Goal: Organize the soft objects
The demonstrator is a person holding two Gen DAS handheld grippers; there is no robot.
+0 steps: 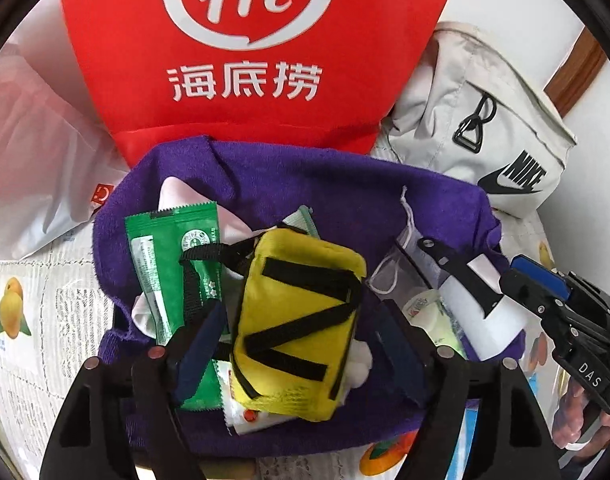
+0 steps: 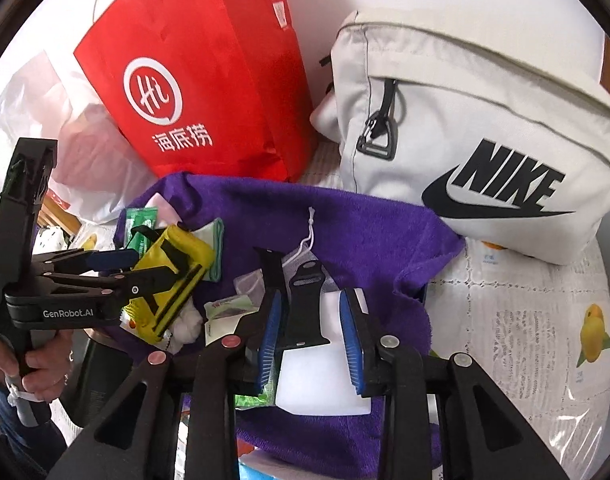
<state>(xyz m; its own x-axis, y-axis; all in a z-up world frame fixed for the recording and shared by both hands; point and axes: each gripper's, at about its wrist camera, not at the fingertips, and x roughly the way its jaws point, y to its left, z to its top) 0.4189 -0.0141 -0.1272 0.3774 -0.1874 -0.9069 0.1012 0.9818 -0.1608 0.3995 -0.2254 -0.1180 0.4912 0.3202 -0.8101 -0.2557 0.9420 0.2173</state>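
On the worktop (image 2: 525, 320), under a lace cloth with a lemon print: purple towel (image 1: 305, 184) spread out, soft odds and ends piled on top. Left side of the towel: yellow pouch (image 1: 297, 320) with black straps, lying over a green sachet (image 1: 173, 264) and some white packets. Left gripper (image 1: 297, 344) straddling the pouch, jaws wide, pads standing clear of both sides, so open and not squeezing anything. Seen from the right wrist view, same gripper (image 2: 145, 268) coming in from the left with the pouch between its fingers.

Right side of the towel: white card (image 2: 321, 360) with a black strap (image 2: 301, 312) lying on it, next to a small mesh drawstring bag (image 2: 301, 256) and a couple of little wipe packets (image 2: 225, 308). Right gripper (image 2: 311, 332) with its blue pads either side of card and strap; left pad looks right up against the strap edge, right pad at the card's edge with a sliver of gap. Can't honestly tell if it's pinching or just loose around them.

Behind the towel: red Haidilao bag (image 1: 245, 60) standing upright, beige Nike bag (image 2: 485, 128) to its right, touching the towel's far corner. Clear plastic bag (image 1: 37, 152) off to the left.
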